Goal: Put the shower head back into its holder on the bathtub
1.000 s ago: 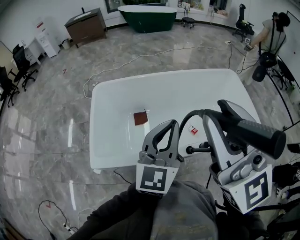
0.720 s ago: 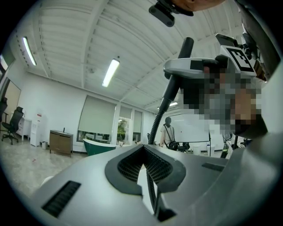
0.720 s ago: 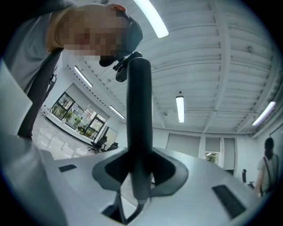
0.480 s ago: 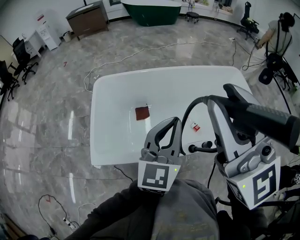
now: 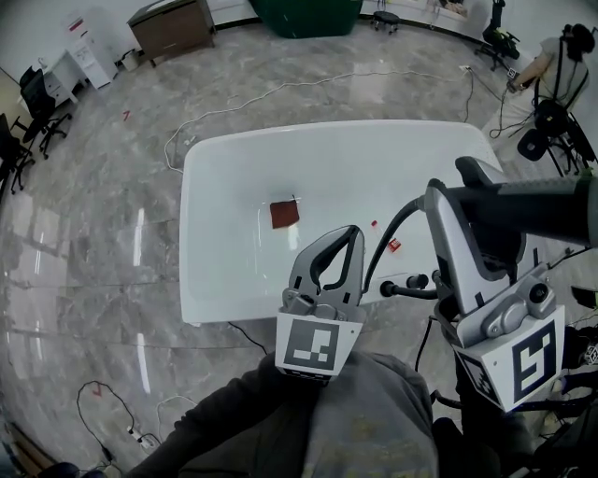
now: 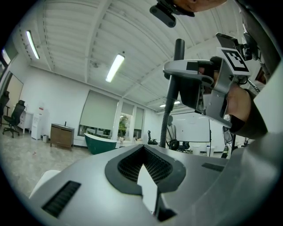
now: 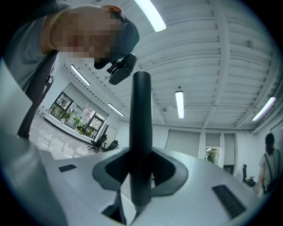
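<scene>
Filling most of the head view is grey marble floor [image 5: 93, 233], w/ a white bathtub [image 5: 374, 177] seen from above at frame centre, its near rim toward the bottom. At bottom centre a grey sleeve [image 5: 374, 420] leads to both tools. The right gripper [image 7: 140, 174] sits at lower right, marker cube toward the camera, jaws clenched on the shower head [image 5: 542, 210]. That is a dark, rod-like handle, lying roughly level at the right edge of frame, off the tub's right-hand near corner and not resting on the tub. In the right gripper view the same rod stands straight up btwn the pads, gripped near its lower end. The left gripper [image 5: 348, 238] is at centre bottom, tips over the tub's near rim; its jaws are closed together w/ nothing btwn them. It is just beside the right one, not touching it. A dark hose [image 5: 404, 213] arcs from the shower head down to a black fitting [image 5: 411, 283] w/ knobs at the near rim, btwn the two grippers; can't tell if this fitting is the holder. Upper right of frame: another person [image 5: 561, 65], standing well away. Top edge: a green tub [image 5: 308, 11] and, to its left, a wooden cabinet [image 5: 173, 28]. A white cable [image 5: 280, 93] trails across the floor beyond the bathtub. Inside the bathtub lies a red-brown square [image 5: 284, 213], w/ a smaller red bit [image 5: 393, 246] nearer the hose.
</scene>
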`<action>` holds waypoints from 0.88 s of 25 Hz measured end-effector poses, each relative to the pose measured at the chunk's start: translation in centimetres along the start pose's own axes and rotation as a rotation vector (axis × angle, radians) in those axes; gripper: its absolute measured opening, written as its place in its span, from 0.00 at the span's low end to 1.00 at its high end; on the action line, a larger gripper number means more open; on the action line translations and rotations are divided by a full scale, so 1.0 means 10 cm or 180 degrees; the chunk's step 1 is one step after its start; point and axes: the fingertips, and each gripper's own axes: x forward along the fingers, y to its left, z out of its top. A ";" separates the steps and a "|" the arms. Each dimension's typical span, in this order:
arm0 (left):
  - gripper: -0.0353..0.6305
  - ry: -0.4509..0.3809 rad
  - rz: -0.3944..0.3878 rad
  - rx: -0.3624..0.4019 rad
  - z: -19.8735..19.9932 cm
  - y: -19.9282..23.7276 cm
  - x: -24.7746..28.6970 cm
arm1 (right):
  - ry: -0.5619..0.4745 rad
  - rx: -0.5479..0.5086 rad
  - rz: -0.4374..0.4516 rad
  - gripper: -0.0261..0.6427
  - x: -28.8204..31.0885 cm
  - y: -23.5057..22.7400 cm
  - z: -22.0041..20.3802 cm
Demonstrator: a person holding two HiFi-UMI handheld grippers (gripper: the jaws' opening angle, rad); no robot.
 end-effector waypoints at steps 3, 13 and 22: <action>0.06 0.0034 -0.0032 0.0015 -0.01 -0.03 -0.02 | 0.0172 0.0169 -0.0030 0.23 -0.08 0.06 -0.21; 0.06 0.0164 -0.0150 -0.0014 -0.21 -0.17 -0.09 | 0.0761 0.0489 -0.0090 0.23 -0.44 0.35 -1.08; 0.06 0.0232 -0.0247 0.0002 -0.24 -0.39 -0.11 | 0.0801 0.0624 -0.0127 0.23 -0.68 0.39 -1.22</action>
